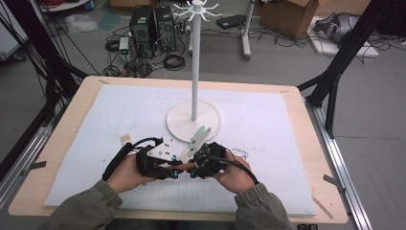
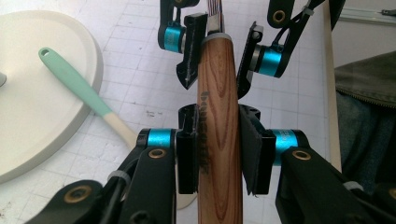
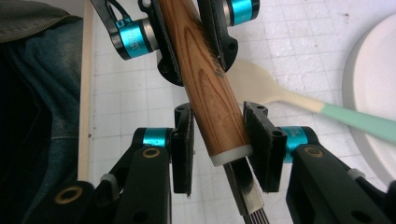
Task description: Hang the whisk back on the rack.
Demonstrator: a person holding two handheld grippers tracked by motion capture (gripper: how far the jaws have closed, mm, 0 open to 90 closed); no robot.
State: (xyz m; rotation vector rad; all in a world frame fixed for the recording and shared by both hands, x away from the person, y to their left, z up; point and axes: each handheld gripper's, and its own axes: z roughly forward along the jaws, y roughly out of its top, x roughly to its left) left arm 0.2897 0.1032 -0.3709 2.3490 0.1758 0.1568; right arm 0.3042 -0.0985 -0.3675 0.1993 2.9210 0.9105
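A utensil with a brown wooden handle (image 2: 219, 186) and a bundle of metal wires (image 3: 250, 200) hangs level between both grippers, just above the white mat. My left gripper (image 2: 217, 114) is shut on the thick part of the handle. My right gripper (image 3: 219, 109) faces it from the other side. Its jaws stand around the narrow end by the pale ferrule, with a slim gap at one pad. In the high view, the left gripper (image 1: 176, 167) and right gripper (image 1: 192, 170) meet tip to tip at the handle (image 1: 184, 166), near the front middle.
A spoon with a mint handle and a cream head (image 1: 201, 136) lies just beyond the grippers, its handle resting on the round base (image 1: 177, 122) of a white hook stand (image 1: 194, 72). A small cream piece (image 1: 126, 139) lies to the left. The mat covers a wooden table (image 1: 311, 158).
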